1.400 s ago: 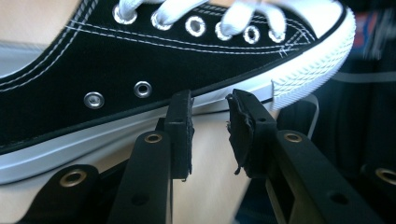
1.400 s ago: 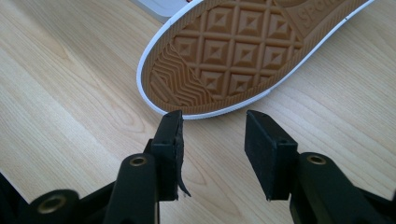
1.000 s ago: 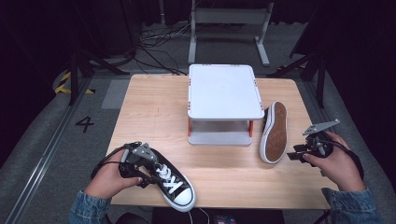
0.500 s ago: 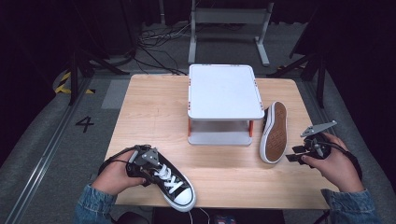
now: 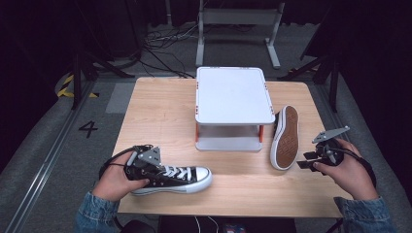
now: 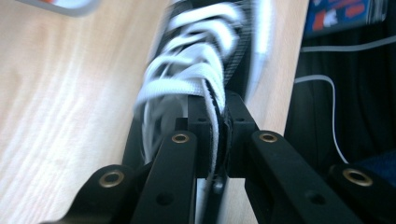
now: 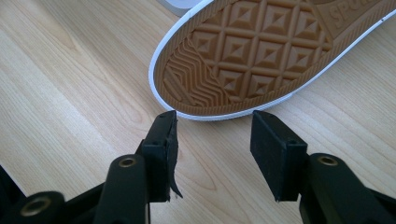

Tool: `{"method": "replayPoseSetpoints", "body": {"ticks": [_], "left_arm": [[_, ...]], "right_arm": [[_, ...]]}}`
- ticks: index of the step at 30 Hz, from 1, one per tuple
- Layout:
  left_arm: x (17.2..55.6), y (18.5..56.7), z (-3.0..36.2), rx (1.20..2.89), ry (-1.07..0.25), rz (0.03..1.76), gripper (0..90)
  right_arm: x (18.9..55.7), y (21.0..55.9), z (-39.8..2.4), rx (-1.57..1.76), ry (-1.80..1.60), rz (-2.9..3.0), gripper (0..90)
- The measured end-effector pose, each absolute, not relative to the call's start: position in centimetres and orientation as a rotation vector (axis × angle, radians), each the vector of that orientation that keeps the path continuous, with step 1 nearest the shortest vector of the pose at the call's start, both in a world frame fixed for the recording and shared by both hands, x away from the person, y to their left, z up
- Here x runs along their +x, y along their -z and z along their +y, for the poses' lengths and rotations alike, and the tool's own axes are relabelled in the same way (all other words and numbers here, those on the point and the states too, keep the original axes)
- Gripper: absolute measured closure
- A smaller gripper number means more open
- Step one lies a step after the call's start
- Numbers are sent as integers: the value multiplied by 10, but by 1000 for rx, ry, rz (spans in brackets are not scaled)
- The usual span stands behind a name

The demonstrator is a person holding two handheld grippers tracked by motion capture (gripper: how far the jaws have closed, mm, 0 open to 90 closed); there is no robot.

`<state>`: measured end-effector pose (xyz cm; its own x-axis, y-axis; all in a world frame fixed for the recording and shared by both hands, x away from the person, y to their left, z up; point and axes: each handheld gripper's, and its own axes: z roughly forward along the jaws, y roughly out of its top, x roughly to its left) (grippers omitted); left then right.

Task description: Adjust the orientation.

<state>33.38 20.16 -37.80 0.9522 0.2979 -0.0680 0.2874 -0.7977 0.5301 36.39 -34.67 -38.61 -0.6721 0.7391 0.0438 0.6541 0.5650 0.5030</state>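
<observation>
1. Sneakers are the things being handled: a black high-top sneaker (image 5: 172, 177) stands upright on its sole at the lower left of the high view, near the front edge of the wooden table (image 5: 160, 111), toe pointing toward frame right.
2. The left gripper (image 5: 145, 165) sits at that sneaker's heel end. In the left gripper view its jaws are nearly together, pinching the canvas collar and a white lace (image 6: 201, 88) of the shoe between them.
3. A second sneaker (image 5: 284, 138) lies on its side at right of centre in the high view, its tan sole (image 7: 261, 51) facing frame right, just beside the white two-tier stand (image 5: 233, 94).
4. The right gripper (image 5: 316, 159) hovers at lower right of the high view, apart from that sole. Its jaws stand wide with nothing between them, lined up with the sole's end in the right gripper view.
5. Risks, as I judge them:
   - The left grip is on soft fabric near the top edge, so the shoe could swing, tilt or slip free if lifted fast.
   - The upright shoe is close to the table's front edge, so a pull toward the person could drag it off.
   - The side-lying shoe has a broad sole, so closing on it there may push it against the stand instead of gripping.
</observation>
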Motion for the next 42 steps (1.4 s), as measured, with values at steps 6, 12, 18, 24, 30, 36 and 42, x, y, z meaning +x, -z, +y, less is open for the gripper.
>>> {"method": "replayPoseSetpoints", "body": {"ticks": [6,12,18,24,30,36,42], "left_arm": [[356,369,217,2454,-171,641,845],[374,376,217,2408,-322,898,840],[379,388,192,2489,-190,967,832],[369,395,145,2572,58,784,721],[370,391,153,2451,138,758,596],[365,377,170,2431,-25,719,437],[371,385,176,2523,-73,614,324]], "right_arm": [[363,387,-345,1179,-734,2625,524],[363,388,-343,1167,-737,2635,515],[362,390,-343,1166,-716,2640,512],[361,390,-343,1170,-724,2632,504],[361,391,-344,1163,-732,2633,493],[361,392,-344,1153,-731,2636,490],[360,394,-343,1162,-714,2647,482]]}}
